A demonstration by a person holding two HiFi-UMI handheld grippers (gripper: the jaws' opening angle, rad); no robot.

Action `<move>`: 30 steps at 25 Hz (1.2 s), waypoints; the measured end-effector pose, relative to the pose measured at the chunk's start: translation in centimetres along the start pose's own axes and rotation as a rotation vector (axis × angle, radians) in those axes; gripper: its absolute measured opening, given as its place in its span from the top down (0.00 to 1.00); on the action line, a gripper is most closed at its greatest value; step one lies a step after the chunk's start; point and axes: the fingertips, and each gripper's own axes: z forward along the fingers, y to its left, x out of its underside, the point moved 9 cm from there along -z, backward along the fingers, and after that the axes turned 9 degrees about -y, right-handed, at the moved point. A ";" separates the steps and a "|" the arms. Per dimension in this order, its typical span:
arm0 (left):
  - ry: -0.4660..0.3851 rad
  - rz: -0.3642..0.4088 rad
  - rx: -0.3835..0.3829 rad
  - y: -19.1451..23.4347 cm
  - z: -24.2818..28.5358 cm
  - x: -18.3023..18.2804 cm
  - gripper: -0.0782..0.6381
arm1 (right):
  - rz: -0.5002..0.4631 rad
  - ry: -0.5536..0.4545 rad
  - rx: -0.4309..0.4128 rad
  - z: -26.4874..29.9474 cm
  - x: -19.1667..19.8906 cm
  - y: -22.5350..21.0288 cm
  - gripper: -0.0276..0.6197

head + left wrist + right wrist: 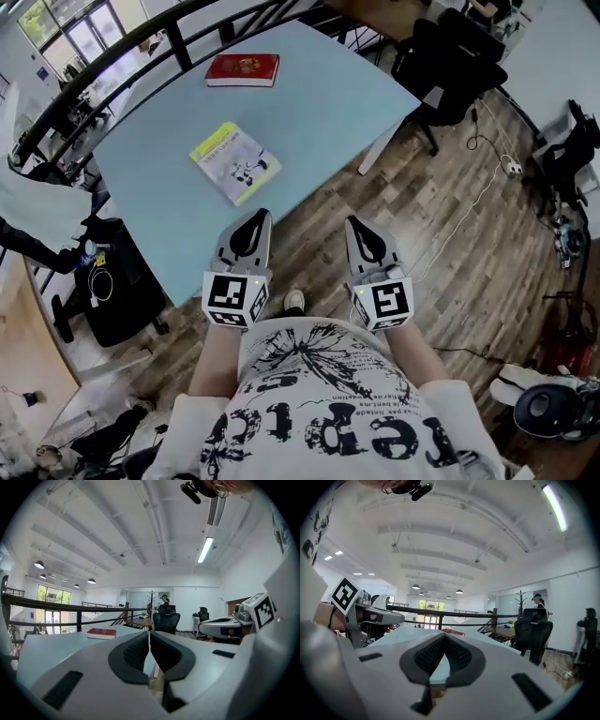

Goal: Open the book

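Note:
A closed book with a yellow and white cover [234, 162] lies on the pale blue table [309, 103], near its front edge. A closed red book [243, 69] rests at the table's far side and shows low on the tabletop in the left gripper view [101, 633]. My left gripper [257, 216] hovers at the table's near edge, just short of the yellow book, jaws shut and empty [149, 645]. Over the wooden floor to its right my right gripper [354, 224] is held with jaws shut on nothing [443, 645].
A black railing [141, 52] curves round the table's far and left sides. Black office chairs [448, 56] stand at the back right. Wooden floor [469, 262] with a white cable lies to the right. A black case [117, 281] sits left of the table.

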 end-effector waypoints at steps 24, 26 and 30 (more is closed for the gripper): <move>0.119 -0.045 -0.489 8.7 14.6 5.4 0.86 | 0.034 0.038 -0.559 28.2 4.9 -9.3 0.94; 0.145 -0.054 -0.542 8.5 15.7 7.0 0.86 | 0.025 0.039 -0.623 29.7 5.5 -10.1 0.94; 0.199 -0.086 -0.612 7.3 18.0 10.5 0.86 | 0.024 0.059 -0.715 31.9 7.1 -11.8 0.94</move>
